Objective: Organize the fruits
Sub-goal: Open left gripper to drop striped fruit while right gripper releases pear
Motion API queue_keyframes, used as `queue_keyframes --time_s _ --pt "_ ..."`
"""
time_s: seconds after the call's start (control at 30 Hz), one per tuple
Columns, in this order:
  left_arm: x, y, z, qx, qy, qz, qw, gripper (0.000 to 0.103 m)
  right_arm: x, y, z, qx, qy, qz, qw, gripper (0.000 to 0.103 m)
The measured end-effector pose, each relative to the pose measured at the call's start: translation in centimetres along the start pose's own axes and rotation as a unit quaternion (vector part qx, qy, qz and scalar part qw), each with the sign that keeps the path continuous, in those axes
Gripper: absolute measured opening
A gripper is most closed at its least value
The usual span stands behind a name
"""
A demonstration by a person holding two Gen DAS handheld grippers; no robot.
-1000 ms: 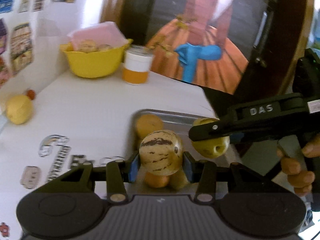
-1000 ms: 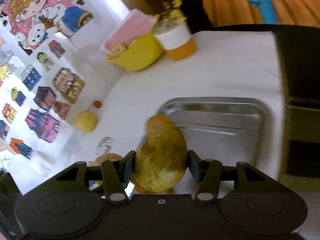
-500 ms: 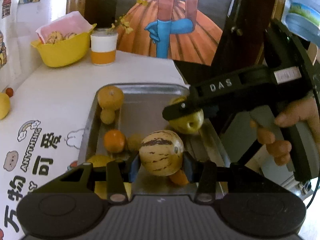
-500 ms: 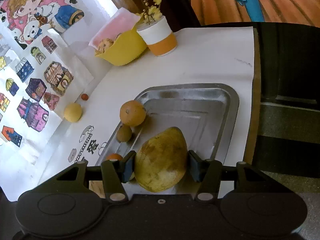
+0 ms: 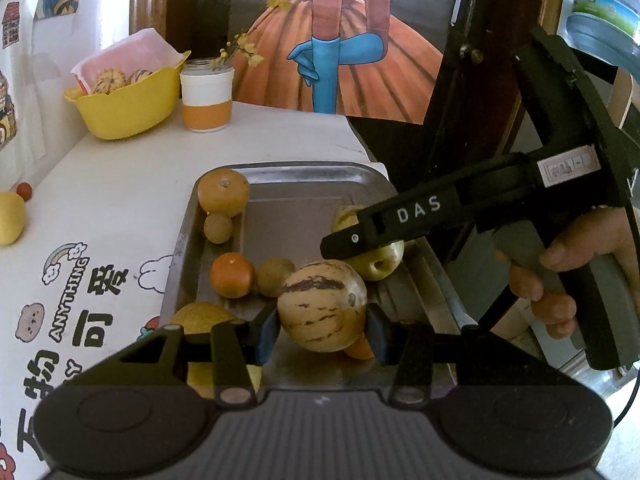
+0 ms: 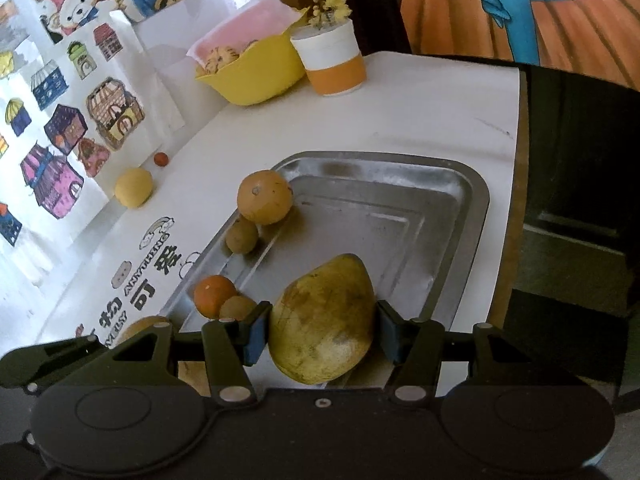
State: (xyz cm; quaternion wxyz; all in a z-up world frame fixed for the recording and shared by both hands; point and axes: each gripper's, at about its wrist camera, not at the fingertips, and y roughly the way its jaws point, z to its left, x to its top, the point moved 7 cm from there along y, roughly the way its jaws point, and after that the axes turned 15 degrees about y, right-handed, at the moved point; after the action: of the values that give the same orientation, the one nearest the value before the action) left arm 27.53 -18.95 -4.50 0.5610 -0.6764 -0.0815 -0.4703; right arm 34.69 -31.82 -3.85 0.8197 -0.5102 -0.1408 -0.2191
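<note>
From my left side, my left hand-held gripper (image 5: 322, 334) squeezes a round stripy melon (image 5: 322, 305) over the near end of the metal tray (image 5: 304, 172) on the table (image 5: 120, 200). My right hand (image 5: 560, 272) is beside it.

From my right side, my right hand-held gripper (image 6: 322, 334) squeezes a yellow mango (image 6: 324, 320) over the tray's near edge, near a small orange (image 6: 215, 295)

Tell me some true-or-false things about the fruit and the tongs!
1. The left tongs hold a striped melon. True.
2. The right tongs are empty. False: they grip a mango.
3. The tray holds an orange. True.
4. The yellow bowl sits in the tray. False: it stands on the table, beside a cup.
</note>
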Motion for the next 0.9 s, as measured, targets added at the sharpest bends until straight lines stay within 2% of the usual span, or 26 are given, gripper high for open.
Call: queue_keyframes --time_s 0.1,0.2,0.33,0.4,0.53,0.6,0.67,0.9 --pt "0.0 -0.4 0.0 -0.015 -0.007 -0.004 0.9999 0.063 -0.3 -0.4 -0.1 -0.007 0.003 -0.001 1.000 0.058" --pt "-0.2 -1.2 0.2 -0.020 -0.022 -0.014 0.9995 0.070 -0.6 -1.3 -0.1 -0.009 0.013 -0.004 1.000 0.059" --pt "-0.4 -3.1 0.6 -0.023 -0.033 -0.036 0.9985 0.074 -0.6 -3.2 0.9 -0.004 0.005 -0.025 1.000 0.070" --pt "-0.5 -4.3 0.9 -0.012 -0.038 -0.050 0.9980 0.084 -0.8 -4.2 1.6 -0.007 -0.007 -0.037 0.999 0.072" --pt "-0.7 -7.1 1.6 0.005 -0.046 -0.079 0.9958 0.092 -1.2 -6.5 3.2 -0.006 -0.021 -0.061 0.998 0.084" --pt "-0.9 -8.5 2.3 0.016 -0.054 -0.091 0.9943 0.098 -1.5 -7.8 4.0 -0.005 -0.024 -0.079 0.997 0.086" --pt "-1.3 -9.8 3.0 0.028 -0.062 -0.102 0.9925 0.100 -1.8 -9.2 4.6 -0.006 -0.025 -0.098 0.995 0.098" --pt "-3.3 -13.6 5.8 0.060 -0.101 -0.118 0.9861 0.102 -5.0 -13.2 7.3 -0.009 -0.053 -0.124 0.991 0.102"
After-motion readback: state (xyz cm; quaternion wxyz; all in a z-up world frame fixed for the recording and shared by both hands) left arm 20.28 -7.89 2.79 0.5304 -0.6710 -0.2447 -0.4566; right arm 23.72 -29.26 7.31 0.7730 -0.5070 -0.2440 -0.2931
